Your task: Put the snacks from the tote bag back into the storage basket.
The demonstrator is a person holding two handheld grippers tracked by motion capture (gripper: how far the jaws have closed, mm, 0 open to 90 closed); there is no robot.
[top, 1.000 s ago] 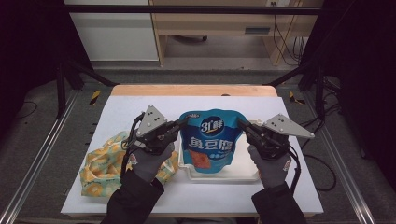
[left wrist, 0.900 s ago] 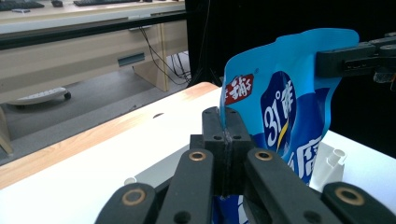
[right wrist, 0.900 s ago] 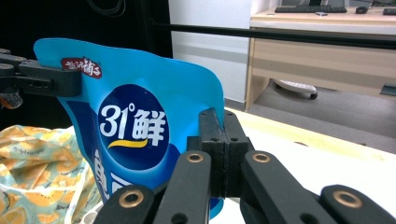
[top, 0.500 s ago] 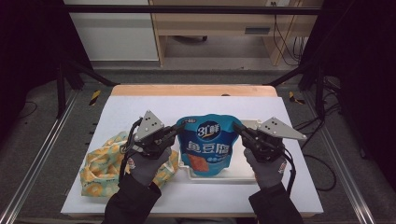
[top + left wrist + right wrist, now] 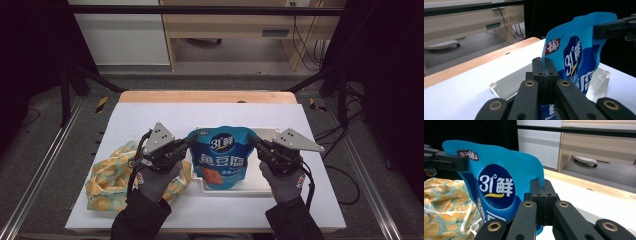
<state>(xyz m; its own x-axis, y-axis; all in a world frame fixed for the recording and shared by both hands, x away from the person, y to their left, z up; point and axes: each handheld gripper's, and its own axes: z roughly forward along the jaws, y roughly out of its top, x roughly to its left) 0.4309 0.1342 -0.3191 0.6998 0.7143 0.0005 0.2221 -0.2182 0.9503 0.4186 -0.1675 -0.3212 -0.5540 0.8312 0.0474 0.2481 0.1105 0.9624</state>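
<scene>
A blue snack bag (image 5: 223, 156) with white and red print hangs upright between my two grippers, above a white tray (image 5: 267, 187). My left gripper (image 5: 188, 143) is shut on the bag's upper left corner; in the left gripper view its black jaws (image 5: 545, 72) pinch the bag's (image 5: 576, 55) edge. My right gripper (image 5: 252, 140) is shut on the upper right corner, and in the right gripper view the jaws (image 5: 541, 192) clamp the bag's (image 5: 499, 182) edge. The other gripper's black jaw (image 5: 449, 161) grips the far corner there.
A yellow and green patterned cloth bag (image 5: 111, 175) lies on the white table to the left of the tray. The table's wooden far edge (image 5: 205, 96) borders a dark floor with cables and a desk beyond. Metal rails flank the table.
Both hands and the held bag have come slightly toward the near edge of the table. The grips are unchanged.
</scene>
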